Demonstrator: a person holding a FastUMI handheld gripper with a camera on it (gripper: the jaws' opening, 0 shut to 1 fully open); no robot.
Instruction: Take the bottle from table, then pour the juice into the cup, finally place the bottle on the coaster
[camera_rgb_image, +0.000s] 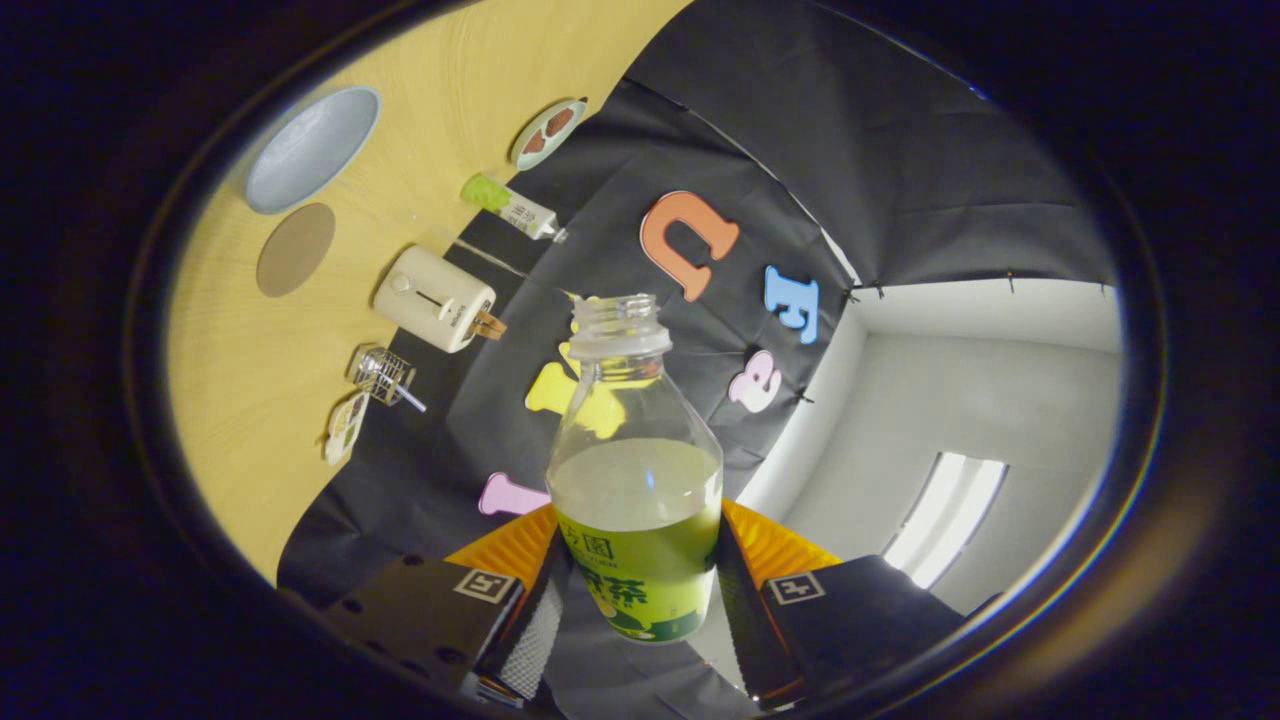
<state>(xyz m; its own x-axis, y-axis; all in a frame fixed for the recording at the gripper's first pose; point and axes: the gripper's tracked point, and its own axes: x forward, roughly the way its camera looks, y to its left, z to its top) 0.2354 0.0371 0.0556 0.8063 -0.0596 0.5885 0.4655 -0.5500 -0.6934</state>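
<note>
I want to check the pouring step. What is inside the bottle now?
The capless bottle, gripped by the tongs, holds pale green juice up to about its middle; above is empty. The label hides the lower part.

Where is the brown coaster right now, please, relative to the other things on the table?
In the gripper view the coaster lies flat on the wooden table, between the pale blue plate and the cream toaster, far beyond the fingers, which clamp the bottle.

Wooden table (250, 420), upper left of frame: grey bowl (312, 148), brown coaster (296, 249), white toaster (436, 298), wire holder (383, 375), lying tube (508, 205), small plate (548, 133).

The gripper (640, 600) grips the bottle (636, 480).
</note>
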